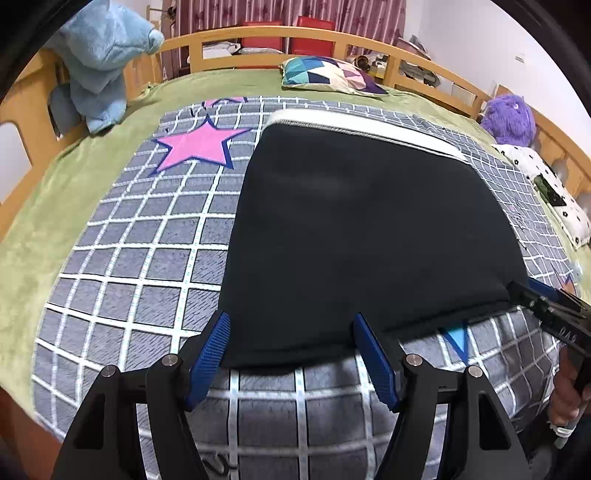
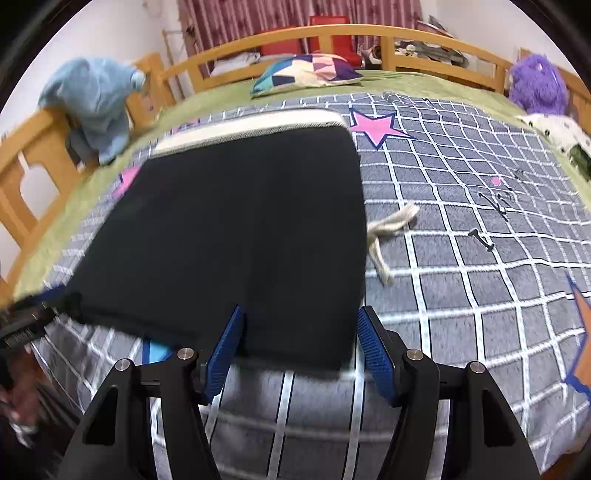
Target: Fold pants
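Wooden rail (image 1: 255, 35) bounds the bed on its far side and down the left, and over its left corner we note a pale blue plush toy (image 1: 103, 55) slumped against the slats. Green sheet (image 1: 55, 192) shows beneath it, and on that lies a grey blanket (image 1: 147, 236) crossed by a white grid, with a pink star (image 1: 194, 146) printed near its far left part. Right of the star we find the pants (image 1: 354, 229), folded into a dark block in the middle of the blanket, with a pale band (image 1: 354, 123) along the far edge. Behind them a patchwork pillow (image 1: 328, 75) rests on the sheet near the rail.

At the pants' near edge we record the left gripper (image 1: 291, 332), its blue pads spread apart, one at the near left corner of the cloth and the other further along the edge; neither pad presses the fabric. From the other wrist view we see the right gripper (image 2: 299, 326) likewise spread at the near right corner, nothing pinched between its pads. Both near corners lie flat on the blanket.

Right of the pants a pale drawstring (image 2: 388, 236) trails loose across the grid. Further right an orange star (image 2: 583, 332) sits at the blanket's edge. At the far right corner we log a purple plush toy (image 1: 511, 118) and, just below it, a white spotted cushion (image 1: 554, 199).
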`<state>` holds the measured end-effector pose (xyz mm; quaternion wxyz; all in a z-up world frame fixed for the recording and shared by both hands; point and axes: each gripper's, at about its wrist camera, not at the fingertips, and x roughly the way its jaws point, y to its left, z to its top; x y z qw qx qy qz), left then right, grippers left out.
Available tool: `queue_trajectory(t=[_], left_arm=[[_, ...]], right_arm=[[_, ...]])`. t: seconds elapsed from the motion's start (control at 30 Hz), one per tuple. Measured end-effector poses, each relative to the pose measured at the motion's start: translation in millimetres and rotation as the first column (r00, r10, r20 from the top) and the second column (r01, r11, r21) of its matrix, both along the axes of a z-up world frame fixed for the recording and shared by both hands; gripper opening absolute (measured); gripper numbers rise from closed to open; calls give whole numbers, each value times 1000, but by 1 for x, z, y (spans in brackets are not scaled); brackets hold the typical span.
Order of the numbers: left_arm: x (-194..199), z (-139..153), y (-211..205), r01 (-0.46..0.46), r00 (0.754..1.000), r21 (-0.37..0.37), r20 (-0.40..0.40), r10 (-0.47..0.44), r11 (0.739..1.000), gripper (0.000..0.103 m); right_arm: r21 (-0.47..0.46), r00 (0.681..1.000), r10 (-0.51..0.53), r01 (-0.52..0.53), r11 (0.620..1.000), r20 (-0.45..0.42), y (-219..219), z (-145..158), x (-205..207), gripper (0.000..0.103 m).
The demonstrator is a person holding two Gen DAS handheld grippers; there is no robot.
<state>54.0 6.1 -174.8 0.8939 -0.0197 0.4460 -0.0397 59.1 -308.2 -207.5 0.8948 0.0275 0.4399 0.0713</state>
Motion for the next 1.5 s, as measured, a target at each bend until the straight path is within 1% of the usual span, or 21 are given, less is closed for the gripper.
queue_trajectory(t=[0.1, 0.2, 0.27, 0.33, 0.37, 0.4, 0.47, 0.5, 0.53, 0.57, 0.63, 0.67, 0.7, 0.77, 0.83, 0.87, 0.93, 1.0, 1.27, 1.37, 1.5], left_arm=[[-19, 23, -4, 35, 999, -54, 38, -33, 998, 67], [-42, 53, -11, 48, 992, -41, 117, -43, 998, 68], [-55, 74, -14, 49, 987, -54, 157, -40, 997, 68], [-65, 89, -18, 49, 984, -62, 173, -38, 997, 71], [-70, 96, -20, 42, 983, -60, 179, -31, 997, 71], [-75, 102, -22, 38, 982, -58, 187, -27, 998, 72], [-84, 114, -26, 39, 977, -51, 212, -28, 998, 77], [-91, 119, -28, 37, 974, -45, 224, -26, 998, 77], [-97, 123, -29, 37, 972, -42, 234, -26, 998, 78], [-100, 127, -29, 20, 973, -36, 231, -11, 999, 78], [-104, 133, -31, 16, 976, -38, 217, -8, 999, 79], [-107, 137, -33, 22, 978, -36, 208, -14, 999, 81], [-109, 140, -35, 16, 979, -29, 205, -10, 999, 81], [-115, 142, -38, -7, 979, -8, 206, 8, 1000, 82], [-117, 143, -40, -17, 981, 5, 196, 15, 1000, 82], [-118, 143, -39, -21, 982, -3, 185, 21, 1000, 82], [-119, 142, -35, -24, 985, -26, 172, 28, 999, 82], [-119, 141, -32, -33, 985, -32, 169, 38, 999, 82], [-119, 138, -21, -71, 982, -35, 172, 76, 997, 82], [-120, 138, -20, -74, 982, -38, 170, 79, 997, 82], [-122, 138, -20, -68, 980, -29, 187, 73, 997, 82]], right_arm=[[-40, 1000, 15, -15, 999, 4, 9, 12, -15, 62], [-27, 996, 22, -20, 999, 84, 13, 45, -39, 62], [-14, 987, 4, -2, 1000, 158, 16, 74, -60, 62], [-19, 981, -6, 10, 1000, 192, 20, 94, -71, 67], [-24, 977, -8, 14, 1000, 212, 23, 106, -80, 71], [-28, 975, -5, 11, 1000, 224, 26, 114, -87, 74], [-43, 971, 0, 11, 999, 238, 30, 129, -99, 74], [-45, 970, 1, 10, 999, 243, 31, 134, -101, 74], [-38, 969, -1, 11, 999, 246, 30, 138, -106, 74], [-22, 970, -11, 16, 1000, 244, 28, 140, -109, 74], [2, 974, -24, 24, 1000, 227, 26, 142, -112, 77], [5, 976, -33, 32, 999, 217, 26, 143, -113, 81], [7, 976, -39, 38, 999, 216, 26, 144, -115, 89], [1, 971, -49, 50, 999, 233, 25, 148, -120, 95], [-23, 966, -64, 72, 997, 250, 27, 153, -124, 97], [-28, 966, -66, 76, 997, 251, 27, 154, -124, 99], [-30, 968, -71, 81, 996, 241, 27, 155, -124, 99], [-21, 970, -75, 82, 996, 231, 25, 156, -124, 99], [-25, 972, -87, 95, 995, 219, 24, 155, -124, 99], [-27, 972, -85, 93, 995, 219, 26, 156, -125, 99], [-34, 971, -78, 88, 996, 224, 29, 157, -128, 99]])
